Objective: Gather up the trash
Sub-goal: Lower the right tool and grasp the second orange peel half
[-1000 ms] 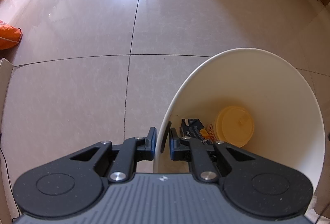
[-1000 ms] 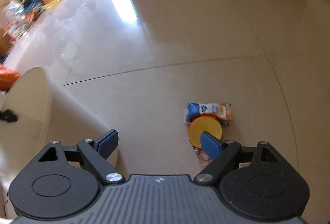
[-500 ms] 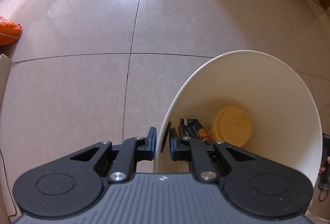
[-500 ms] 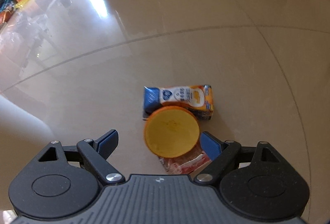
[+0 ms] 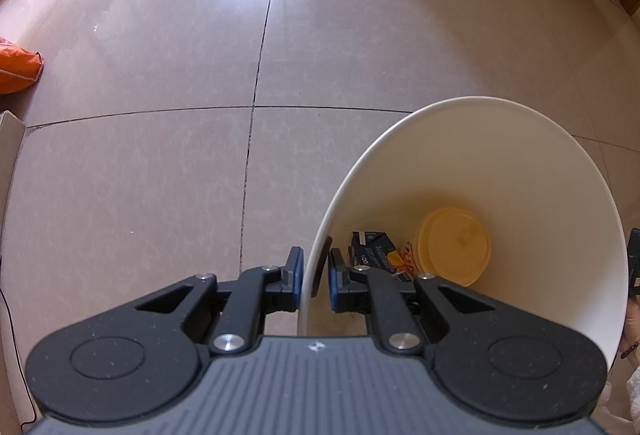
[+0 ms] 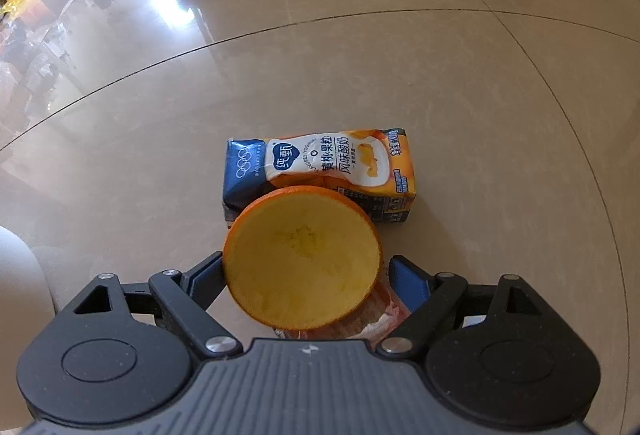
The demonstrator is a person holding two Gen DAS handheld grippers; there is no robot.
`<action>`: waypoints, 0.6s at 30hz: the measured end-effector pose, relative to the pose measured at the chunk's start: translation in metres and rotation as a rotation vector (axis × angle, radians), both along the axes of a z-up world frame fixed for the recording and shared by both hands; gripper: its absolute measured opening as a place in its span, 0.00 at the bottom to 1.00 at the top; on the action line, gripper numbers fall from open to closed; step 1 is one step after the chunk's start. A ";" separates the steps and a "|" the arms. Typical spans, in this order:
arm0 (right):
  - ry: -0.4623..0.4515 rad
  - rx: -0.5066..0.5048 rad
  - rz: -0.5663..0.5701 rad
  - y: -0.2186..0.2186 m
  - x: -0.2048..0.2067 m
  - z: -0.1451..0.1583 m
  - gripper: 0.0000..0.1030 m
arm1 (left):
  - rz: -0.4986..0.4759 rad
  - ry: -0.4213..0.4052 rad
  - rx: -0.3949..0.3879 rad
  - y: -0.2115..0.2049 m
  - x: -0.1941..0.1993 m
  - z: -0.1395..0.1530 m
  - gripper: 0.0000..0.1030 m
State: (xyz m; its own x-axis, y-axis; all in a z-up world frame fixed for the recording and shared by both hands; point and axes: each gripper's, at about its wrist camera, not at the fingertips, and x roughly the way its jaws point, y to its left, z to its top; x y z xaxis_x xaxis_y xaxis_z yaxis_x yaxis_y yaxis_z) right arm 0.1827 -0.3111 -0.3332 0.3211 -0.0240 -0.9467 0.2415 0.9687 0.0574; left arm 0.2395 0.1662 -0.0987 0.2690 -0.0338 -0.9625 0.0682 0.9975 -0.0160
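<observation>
We hold the left tool clamped on the near rim of a white bin, one finger outside the wall and one inside, with the wall pinched between the blue pads. The bin leans over the tiled floor, its mouth facing away from us. Through its bottom we see a yellow round shape, a dark blue carton and a bit of red-and-white wrapper; whether these lie inside the bin or show through it we cannot tell.

Our right tool is spread wide and holds nothing. Its fingers stand on either side of an orange lid, the left one just at the lid's edge and the right one a little apart. The lid rests on a reddish wrapper and overlaps the near side of a yogurt carton lying flat on the floor. The pale wall of the bin shows at the left edge.
</observation>
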 end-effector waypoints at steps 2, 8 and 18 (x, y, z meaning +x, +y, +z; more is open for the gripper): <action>-0.001 -0.005 -0.008 0.001 0.000 -0.001 0.87 | 0.003 -0.001 -0.002 0.000 0.000 0.000 0.10; 0.001 -0.021 0.022 0.003 0.005 -0.001 0.77 | 0.002 -0.002 0.000 0.001 -0.001 0.000 0.11; 0.045 -0.050 0.103 0.025 -0.006 0.044 0.74 | -0.008 -0.008 0.013 -0.003 -0.002 0.001 0.11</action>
